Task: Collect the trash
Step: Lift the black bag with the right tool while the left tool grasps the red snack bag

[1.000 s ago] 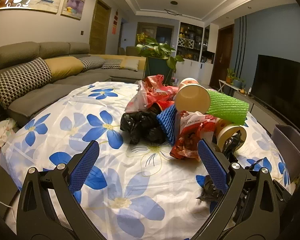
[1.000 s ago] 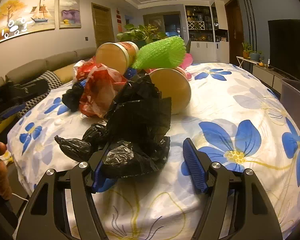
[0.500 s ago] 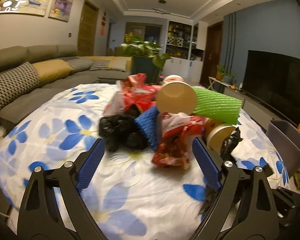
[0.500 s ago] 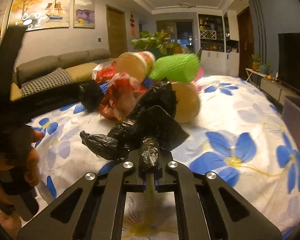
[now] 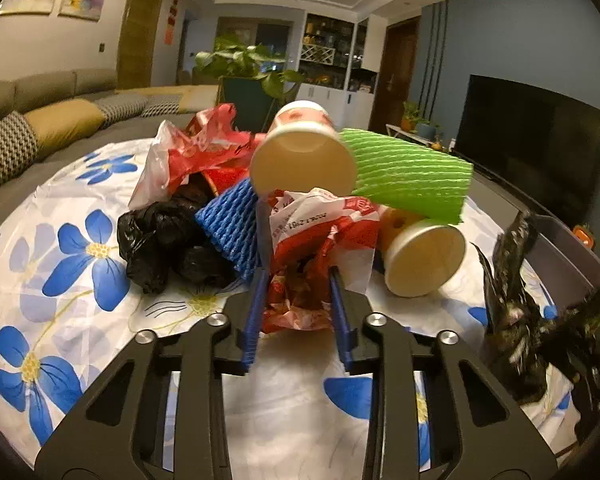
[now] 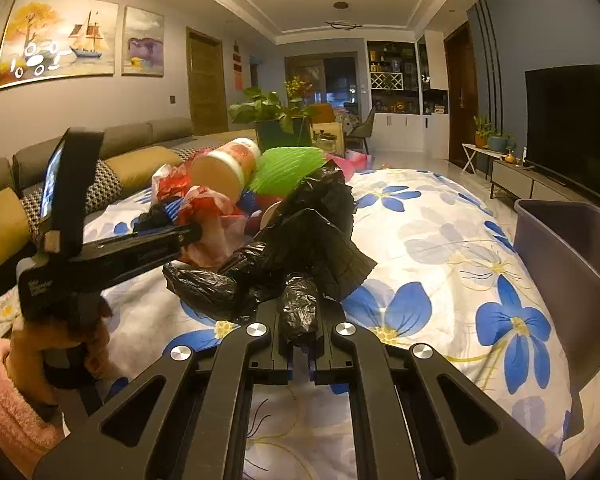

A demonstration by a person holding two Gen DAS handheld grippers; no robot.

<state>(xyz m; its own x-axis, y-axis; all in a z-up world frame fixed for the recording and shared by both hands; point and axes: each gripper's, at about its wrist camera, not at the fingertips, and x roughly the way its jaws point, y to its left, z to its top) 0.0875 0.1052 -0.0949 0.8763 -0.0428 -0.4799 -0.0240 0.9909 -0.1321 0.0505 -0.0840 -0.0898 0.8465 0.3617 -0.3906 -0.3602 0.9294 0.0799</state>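
Far left of the flowered tablecloth (image 5: 80, 320), I see the pile is barely touched. A crumpled black bag (image 5: 156, 236) sits at the pile's left edge, a blue foam net (image 5: 230, 228) leans against it, and a red-and-white plastic bag (image 5: 188, 156) slumps behind them both.

In the middle, my left gripper (image 5: 296, 280) is closing its jaws on the red-and-white wrapper (image 5: 320, 232); the crumpled wrapper is between the blue pads (image 5: 256, 308), and they look to be touching its sides, though I judge the grip not yet firm. Above it a paper cup (image 5: 304, 160) lies on its side on top of the pile, a green foam net (image 5: 412, 176) juts out to its right, and a second paper cup (image 5: 424, 260) rests on the cloth below.

Further right, my right gripper (image 6: 300, 320) is pressed tight on a black trash bag (image 6: 300, 248), which hangs clear of the cloth, so that piece is picked up. At the far right the grey bin (image 6: 572, 248) waits beside the table; I can't see inside it.

My read: one piece in hand, one being grabbed, nothing visibly binned, and cups, nets and bags all left to clear.
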